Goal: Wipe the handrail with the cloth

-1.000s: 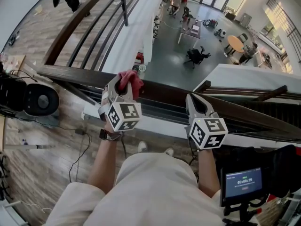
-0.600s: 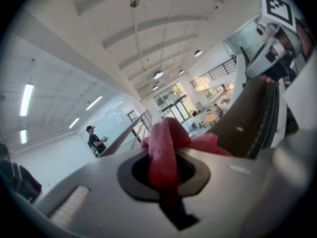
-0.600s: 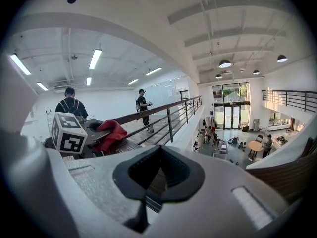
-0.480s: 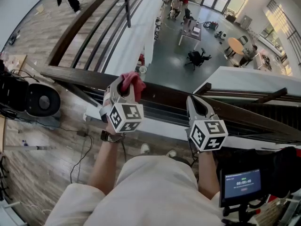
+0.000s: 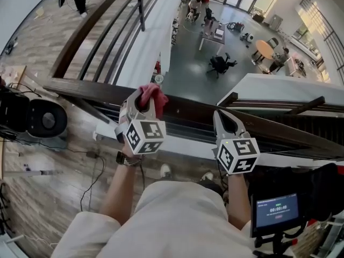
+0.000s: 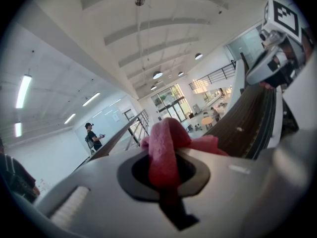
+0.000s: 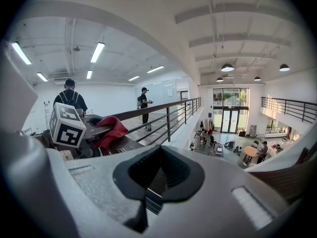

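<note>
Left gripper (image 5: 143, 98) has barely shifted along the handrail (image 5: 185, 108) since before.
Its jaws clamp the cloth (image 5: 155, 93), centre frame; right gripper (image 5: 221, 115) jaws meet, empty.

Looks steeply down over a dark handrail (image 5: 86, 90). Shows left tongs (image 5: 145, 97) pinching a red cloth (image 5: 156, 92) on its top, right tongs (image 5: 221, 115) over the rail farther right.

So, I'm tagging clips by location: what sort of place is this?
Likely an upper-floor mezzanine in a large office or lab building: the dark wooden handrail overlooks an open lower floor with a round table, under a high white ceiling with pendant lights.
</note>
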Demonstrator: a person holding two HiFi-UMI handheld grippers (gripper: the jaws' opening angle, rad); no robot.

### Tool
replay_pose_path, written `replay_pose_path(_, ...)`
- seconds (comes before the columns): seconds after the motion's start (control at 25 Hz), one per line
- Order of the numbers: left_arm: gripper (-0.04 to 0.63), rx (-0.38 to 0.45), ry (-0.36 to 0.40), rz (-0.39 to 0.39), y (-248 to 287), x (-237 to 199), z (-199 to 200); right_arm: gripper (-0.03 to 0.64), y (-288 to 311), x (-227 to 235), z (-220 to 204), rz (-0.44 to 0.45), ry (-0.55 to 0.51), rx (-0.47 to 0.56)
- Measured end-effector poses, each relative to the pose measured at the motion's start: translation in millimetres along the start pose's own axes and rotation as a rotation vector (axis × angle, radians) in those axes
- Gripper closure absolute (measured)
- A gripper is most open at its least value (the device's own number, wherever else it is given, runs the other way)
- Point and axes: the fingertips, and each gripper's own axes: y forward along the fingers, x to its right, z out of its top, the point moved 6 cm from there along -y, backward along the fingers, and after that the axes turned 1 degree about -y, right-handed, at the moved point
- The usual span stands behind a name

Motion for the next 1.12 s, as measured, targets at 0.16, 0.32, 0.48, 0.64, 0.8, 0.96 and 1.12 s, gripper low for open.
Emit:
replay_pose_path(0.16,0.571,-0.015,0.001,0.016,0,2,-1,0.614,-1,4,-5,0.018,0.006,-0.005)
replay_pose_path(0.32,0.571,-0.034,-0.016,0.036,0,1,-7,0.614,-1,6,-10,0.036,0.010,-0.011)
replay_pose_path(0.48,0.571,-0.036,-0.018,0.045,0,9,4,0.614,-5,19,-5,0.050,0.012,-0.004)
replay_pose_path(0.64,0.571,-0.035,-0.014,0.043,0,21,6,0.614,-6,23,-9,0.066,0.015,0.009)
replay_pose_path(0.8,0.571,-0.035,-0.014,0.042,1,29,11,0.614,-9,30,-11,0.079,0.016,0.014)
replay_pose_path(0.96,0.571,-0.033,-0.018,0.041,0,41,22,0.614,-18,44,-11,0.083,0.021,0.015)
replay_pose_path(1.12,0.571,-0.029,-0.024,0.040,0,46,22,0.614,-19,49,-14,0.083,0.025,0.018)
